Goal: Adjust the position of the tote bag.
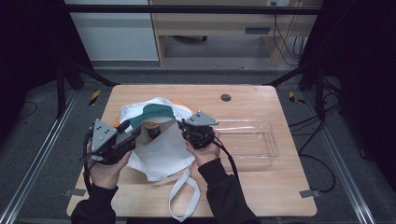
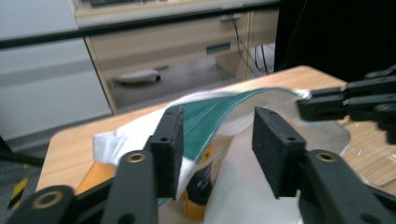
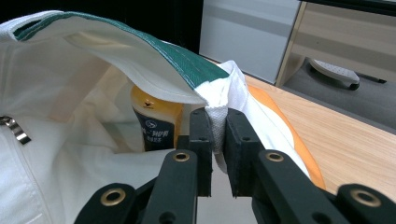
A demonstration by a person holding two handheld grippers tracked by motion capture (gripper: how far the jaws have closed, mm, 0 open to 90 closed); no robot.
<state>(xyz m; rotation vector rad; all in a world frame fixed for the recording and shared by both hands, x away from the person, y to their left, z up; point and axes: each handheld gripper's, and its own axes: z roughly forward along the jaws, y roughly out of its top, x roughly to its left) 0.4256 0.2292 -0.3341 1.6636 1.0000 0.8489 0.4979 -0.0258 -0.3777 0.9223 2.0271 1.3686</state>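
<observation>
White cloth makes up the tote bag [image 1: 161, 149], which lies on the left half of the wooden table [image 1: 261, 196], its mouth toward the far edge and one long strap [image 1: 184, 196] trailing to the near edge. A green band [image 1: 152, 114] lines the inside of the raised rim, and something orange shows under the bag's far side. A clear plastic tray [image 1: 252, 140] sits just right of the bag, toward the table's right edge.

The left gripper [image 1: 133, 134] is held low at the bag's left side, pointing right toward the mouth; its jaws stand partly apart with nothing pressed between them, the green-lined rim just beyond the left pad. The right gripper [image 1: 183, 127] is held at the bag's right side, pointing left, its jaws nearly closed and pinching the white rim hem [image 3: 218, 122], holding the mouth up.

From the high view, the bag's inside is mostly a dark gap. The right gripper view looks into the mouth and shows a yellow bottle [image 3: 154, 122] with a dark label inside, plus a metal clasp at the left. The left gripper view catches the same bottle [image 2: 203, 179] beneath the green band, with the other gripper's black jaws at the far right.
</observation>
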